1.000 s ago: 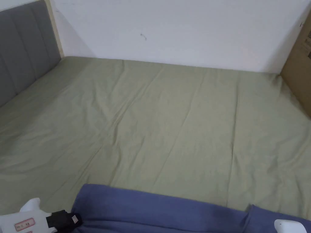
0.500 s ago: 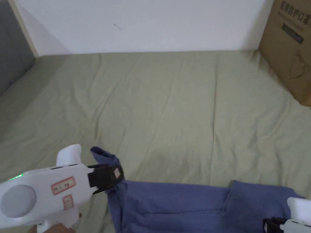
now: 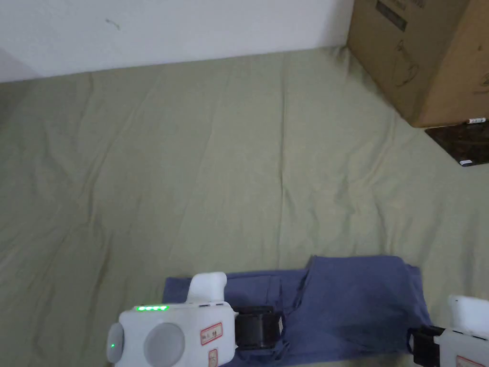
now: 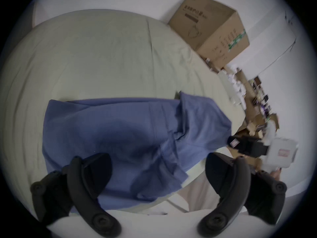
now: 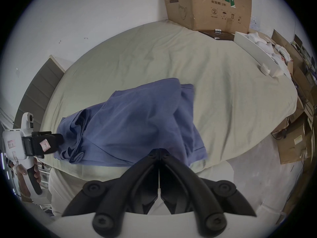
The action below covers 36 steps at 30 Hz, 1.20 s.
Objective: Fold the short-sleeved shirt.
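A green-sheeted bed meets a white wall, with a cardboard box at its far right corner. The blue shirt lies bunched along the near edge. The left gripper hangs over it with jaws apart, while the right gripper has its jaws together at the shirt's hem, though I cannot tell whether they pinch cloth.

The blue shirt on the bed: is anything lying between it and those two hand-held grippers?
Nothing visible. The blue shirt lies on bare green sheet. The left hand-held gripper hangs open right over it, and the right hand-held gripper, jaws together, sits at its near edge. The cardboard box stands far off.
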{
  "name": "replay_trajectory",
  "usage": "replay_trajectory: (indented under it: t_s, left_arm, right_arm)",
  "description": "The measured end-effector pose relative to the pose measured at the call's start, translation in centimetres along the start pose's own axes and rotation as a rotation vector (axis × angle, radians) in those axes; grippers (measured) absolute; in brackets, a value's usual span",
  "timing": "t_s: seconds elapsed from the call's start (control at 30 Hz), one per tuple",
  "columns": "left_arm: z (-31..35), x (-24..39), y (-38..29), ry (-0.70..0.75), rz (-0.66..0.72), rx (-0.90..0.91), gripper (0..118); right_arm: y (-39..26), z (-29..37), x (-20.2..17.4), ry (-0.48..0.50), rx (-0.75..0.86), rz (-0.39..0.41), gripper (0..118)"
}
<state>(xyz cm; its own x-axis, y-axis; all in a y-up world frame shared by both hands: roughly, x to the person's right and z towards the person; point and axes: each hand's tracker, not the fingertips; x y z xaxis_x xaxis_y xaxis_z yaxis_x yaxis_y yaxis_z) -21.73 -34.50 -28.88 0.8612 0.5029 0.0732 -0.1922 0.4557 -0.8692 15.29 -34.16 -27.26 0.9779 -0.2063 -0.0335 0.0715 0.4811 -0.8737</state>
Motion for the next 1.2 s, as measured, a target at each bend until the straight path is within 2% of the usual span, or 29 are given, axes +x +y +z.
replay_trajectory:
  t_s: [0.1, 0.13, 0.17, 0.2, 0.23, 0.27, 0.33, 0.4, 0.6, 0.8, 0.87, 0.93, 1.03, 1.2]
  left_arm:
    - [3.2, 0.1, 1.1, -0.061, 0.062, 0.063, 110]
    - [4.2, -0.4, 1.3, -0.089, 0.087, 0.106, 106]
    - [4.8, -1.1, 1.4, -0.107, 0.111, 0.139, 89]
    - [5.3, -1.8, 1.4, -0.107, 0.141, 0.167, 62]
    - [5.6, -2.6, 1.3, -0.072, 0.166, 0.180, 27]
    - [5.5, -3.3, 1.2, -0.033, 0.183, 0.183, 1]
    - [4.4, -3.9, 0.5, 0.084, 0.149, 0.161, 1]
    - [3.1, -4.0, -0.1, 0.086, 0.101, 0.078, 1]
    - [-1.8, -1.0, -2.6, -0.003, -0.031, -0.156, 1]
    - [-2.7, 0.9, -3.0, -0.035, -0.094, -0.170, 0]
    - [-2.1, 0.7, -2.7, -0.054, -0.090, -0.165, 0]
    - [-1.1, -0.2, -2.2, -0.141, -0.064, -0.148, 0]
    - [2.8, -0.5, -1.1, -0.177, -0.023, -0.038, 0]
    - [7.9, -7.1, -0.4, -0.204, 0.153, 0.141, 1]
  right_arm:
    - [0.0, 0.2, 0.4, 0.006, 0.004, -0.014, 0]
    - [0.0, 0.1, 0.3, 0.006, 0.005, -0.014, 0]
    - [0.0, 0.1, 0.3, 0.005, 0.006, -0.013, 0]
    - [0.0, 0.1, 0.2, 0.007, 0.009, -0.013, 0]
    - [-0.1, 0.2, 0.1, 0.013, 0.011, -0.015, 0]
    - [-0.1, 0.3, -0.1, 0.022, 0.013, -0.015, 0]
    - [-0.2, 0.7, -0.9, 0.032, 0.025, -0.006, 0]
    - [-0.1, 0.9, -1.3, 0.044, 0.039, 0.005, 0]
    - [0.2, 0.9, -2.0, 0.063, 0.054, 0.008, 0]
    - [0.1, 0.7, -2.2, 0.071, 0.047, 0.020, 0]
    - [0.1, 0.5, -2.0, 0.071, 0.039, 0.021, 0]
    - [0.2, 0.4, -2.2, 0.068, 0.032, 0.025, 0]
    - [0.6, 0.4, -2.5, 0.061, 0.033, 0.038, 0]
    - [0.8, 0.4, -3.8, 0.068, 0.033, 0.070, 0]
